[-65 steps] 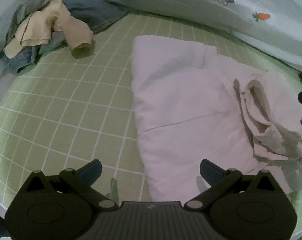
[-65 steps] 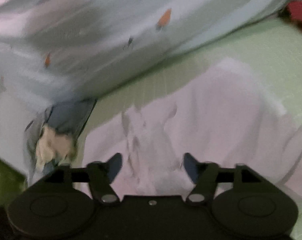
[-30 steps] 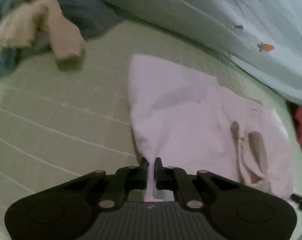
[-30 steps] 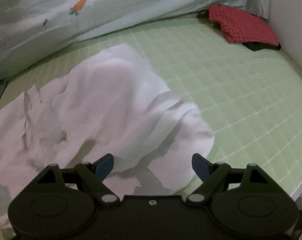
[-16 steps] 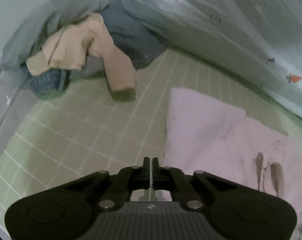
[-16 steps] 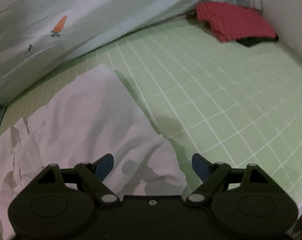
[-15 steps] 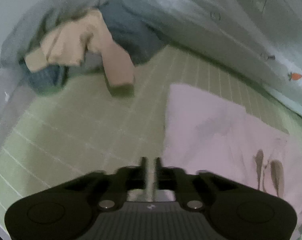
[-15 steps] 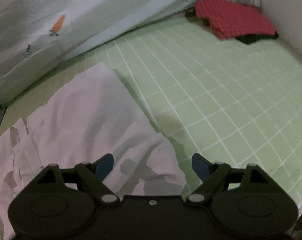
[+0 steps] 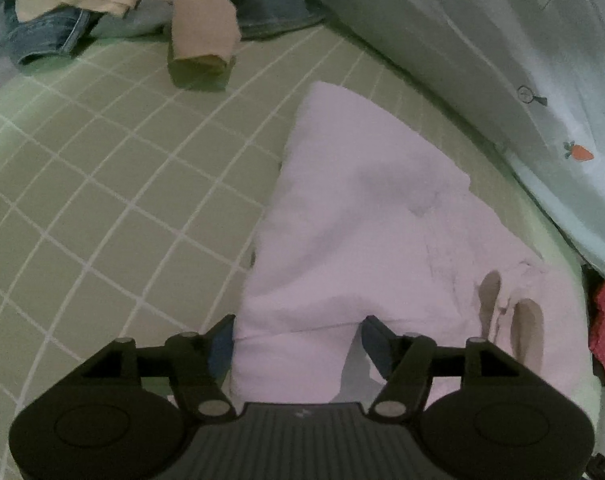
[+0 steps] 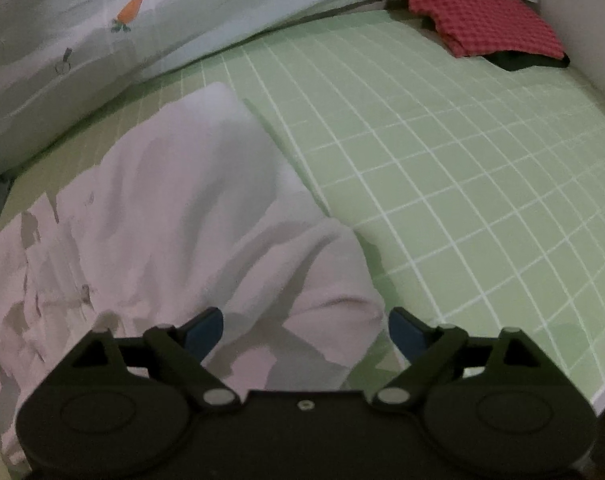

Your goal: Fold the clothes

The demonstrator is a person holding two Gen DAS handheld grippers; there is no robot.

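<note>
While the left gripper [image 9: 298,338] jaws are opening, the near edge of the pink garment [image 9: 354,232] is seen between them, unpinched. Right gripper [image 10: 306,330] fingers are held wide apart over the garment's near right corner. Green checked sheet [image 10: 442,168] is spread beneath; clothes pile [image 9: 114,4] far left, red cloth [image 10: 482,20] far right.

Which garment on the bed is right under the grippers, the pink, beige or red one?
The pale pink garment: it lies between both grippers' fingers. The beige top sits in the far heap with jeans; the red checked piece lies at the far corner.
</note>
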